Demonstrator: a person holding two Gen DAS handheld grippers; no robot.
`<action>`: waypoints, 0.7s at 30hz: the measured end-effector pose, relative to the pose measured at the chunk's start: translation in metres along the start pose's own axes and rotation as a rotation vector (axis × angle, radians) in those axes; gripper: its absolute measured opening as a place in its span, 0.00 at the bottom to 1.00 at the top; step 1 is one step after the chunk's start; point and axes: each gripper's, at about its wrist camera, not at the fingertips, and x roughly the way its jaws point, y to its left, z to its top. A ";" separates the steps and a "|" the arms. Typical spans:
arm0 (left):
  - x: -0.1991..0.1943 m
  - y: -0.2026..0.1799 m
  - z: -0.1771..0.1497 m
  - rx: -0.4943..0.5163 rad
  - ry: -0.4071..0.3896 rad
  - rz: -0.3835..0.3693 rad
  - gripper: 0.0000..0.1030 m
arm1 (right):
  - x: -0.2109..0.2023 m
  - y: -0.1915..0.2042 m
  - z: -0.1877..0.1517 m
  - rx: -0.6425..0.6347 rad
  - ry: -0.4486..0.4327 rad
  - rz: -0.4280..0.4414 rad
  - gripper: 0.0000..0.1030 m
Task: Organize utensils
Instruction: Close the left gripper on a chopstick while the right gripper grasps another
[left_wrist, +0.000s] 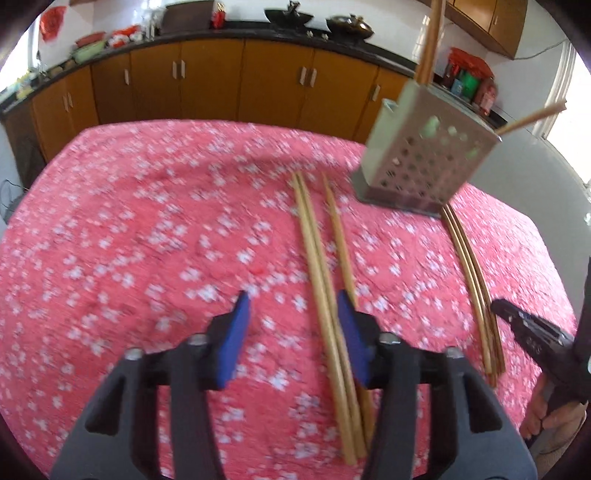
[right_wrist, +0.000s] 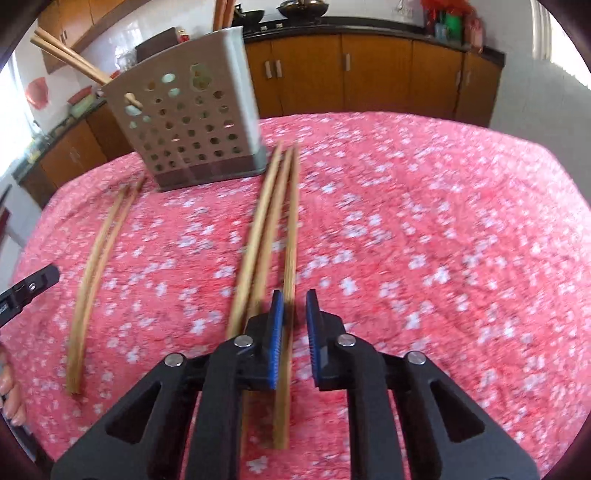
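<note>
Wooden chopsticks (left_wrist: 317, 266) lie on the counter (left_wrist: 147, 240) near the holder (left_wrist: 424, 162); right gripper (right_wrist: 295, 295) clenched on one chopstick (right_wrist: 291, 240), left gripper (left_wrist: 291, 299) released over a pair: pickup step, next requiring a lift into the holder.

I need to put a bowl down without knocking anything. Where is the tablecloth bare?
The widest bare tablecloth lies left of the left chopsticks, out to the table edge, and right of the right chopsticks. A narrower strip runs between the two bundles. It is crowded around the utensil holder, where the chopstick tips end close to its base.
</note>
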 end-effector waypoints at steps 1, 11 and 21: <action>0.003 -0.002 -0.003 0.002 0.012 -0.008 0.36 | 0.001 -0.004 0.000 0.013 0.001 -0.004 0.10; 0.014 -0.020 -0.019 0.070 0.046 0.019 0.16 | 0.000 -0.011 -0.010 -0.001 -0.002 -0.018 0.10; 0.028 -0.005 -0.005 0.073 0.029 0.102 0.09 | 0.001 -0.018 -0.012 0.019 -0.029 -0.020 0.09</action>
